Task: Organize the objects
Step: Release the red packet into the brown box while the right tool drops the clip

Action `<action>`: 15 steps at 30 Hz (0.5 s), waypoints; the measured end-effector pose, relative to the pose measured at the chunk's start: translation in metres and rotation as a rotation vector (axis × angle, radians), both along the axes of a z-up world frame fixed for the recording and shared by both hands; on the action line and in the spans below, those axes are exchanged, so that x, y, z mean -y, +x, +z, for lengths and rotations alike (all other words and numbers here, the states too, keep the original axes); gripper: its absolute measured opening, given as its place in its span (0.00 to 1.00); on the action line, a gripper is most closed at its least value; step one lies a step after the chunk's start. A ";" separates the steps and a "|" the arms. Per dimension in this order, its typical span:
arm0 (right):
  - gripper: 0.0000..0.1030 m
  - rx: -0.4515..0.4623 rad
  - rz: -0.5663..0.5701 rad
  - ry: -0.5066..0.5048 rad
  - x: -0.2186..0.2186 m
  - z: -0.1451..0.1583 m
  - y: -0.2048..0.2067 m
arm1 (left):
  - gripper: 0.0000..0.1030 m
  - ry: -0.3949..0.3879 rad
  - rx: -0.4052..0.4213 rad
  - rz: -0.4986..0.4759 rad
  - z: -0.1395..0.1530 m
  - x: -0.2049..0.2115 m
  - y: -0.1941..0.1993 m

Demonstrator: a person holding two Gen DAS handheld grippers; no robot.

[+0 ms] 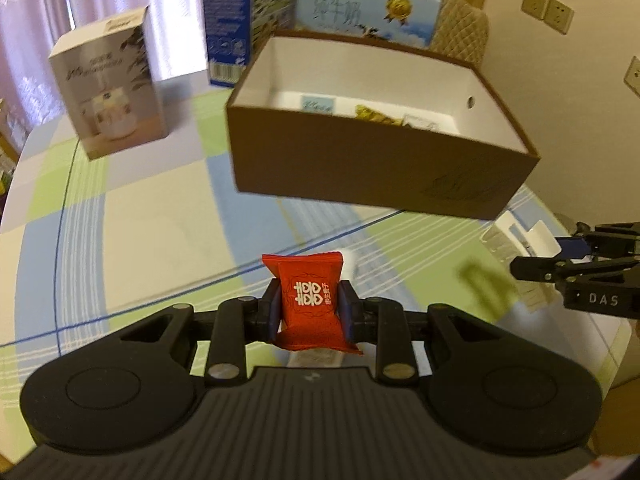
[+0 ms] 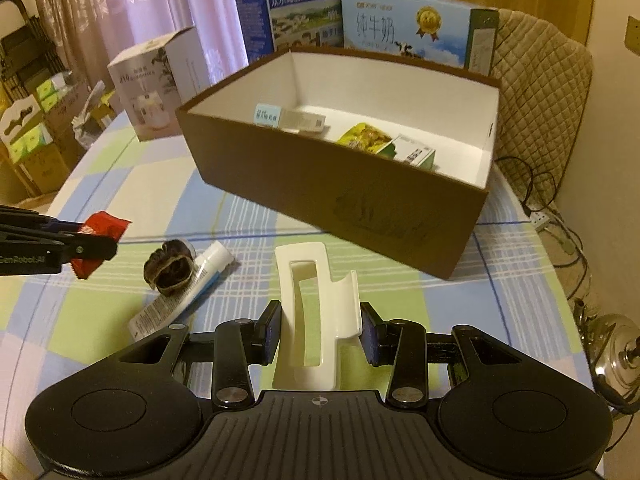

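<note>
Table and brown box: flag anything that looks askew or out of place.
A white tube lies loose and slanted on the checked tablecloth, with a dark wrinkled lump resting against it. Both sit outside the brown box, which already holds a few small packages.

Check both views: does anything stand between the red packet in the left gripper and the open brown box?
Nothing visible does. The red packet is held by the left gripper, with only bare tablecloth between it and the brown box.
</note>
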State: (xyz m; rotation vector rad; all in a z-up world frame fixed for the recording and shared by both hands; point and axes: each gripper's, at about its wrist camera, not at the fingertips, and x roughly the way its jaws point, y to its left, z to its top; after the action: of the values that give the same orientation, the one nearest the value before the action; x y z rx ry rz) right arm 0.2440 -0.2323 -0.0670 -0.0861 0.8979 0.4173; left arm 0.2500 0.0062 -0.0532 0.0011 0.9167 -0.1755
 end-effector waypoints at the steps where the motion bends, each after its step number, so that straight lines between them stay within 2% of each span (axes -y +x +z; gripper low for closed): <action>1: 0.36 0.005 0.001 0.003 0.002 0.003 0.001 | 0.23 -0.002 0.004 -0.005 0.002 0.004 0.001; 8: 0.36 0.035 0.001 0.039 0.013 0.022 0.016 | 0.23 -0.008 0.052 -0.047 0.020 0.032 0.023; 15: 0.36 0.062 -0.019 0.082 0.026 0.040 0.051 | 0.23 0.000 0.099 -0.069 0.036 0.056 0.061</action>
State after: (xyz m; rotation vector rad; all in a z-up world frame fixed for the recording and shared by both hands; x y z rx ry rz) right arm 0.2952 -0.2583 -0.0268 -0.0149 0.8186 0.4310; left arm 0.3111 -0.0498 -0.0172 0.0407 0.8185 -0.2378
